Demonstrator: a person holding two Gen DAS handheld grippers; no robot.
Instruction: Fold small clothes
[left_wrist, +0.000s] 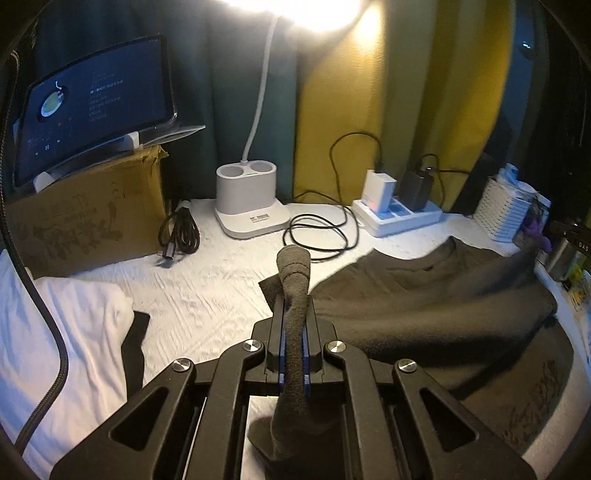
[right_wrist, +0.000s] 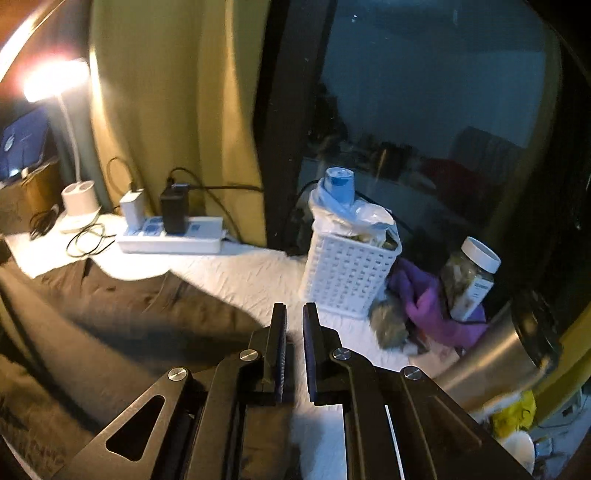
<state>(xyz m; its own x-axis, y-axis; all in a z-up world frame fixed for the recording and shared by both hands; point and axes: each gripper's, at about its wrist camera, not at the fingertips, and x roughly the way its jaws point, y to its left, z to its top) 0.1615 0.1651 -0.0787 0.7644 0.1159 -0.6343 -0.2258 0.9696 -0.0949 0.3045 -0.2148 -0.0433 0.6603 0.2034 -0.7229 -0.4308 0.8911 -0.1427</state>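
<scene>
Left tool (left_wrist: 294, 314) level, clamped on grey sock (left_wrist: 293, 273); right tool (right_wrist: 294, 317) narrowly apart, empty

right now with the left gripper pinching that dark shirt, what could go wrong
The left gripper holds only a bunched fold of the dark shirt, so it may slip out. The right gripper is open and grips nothing, so the fold could end up uneven. Dragged fabric could snag the loose black cable.

home bedroom, white bedsheet (left_wrist: 207, 291), curtains (left_wrist: 369, 110), desk lamp (left_wrist: 247, 192)
</scene>
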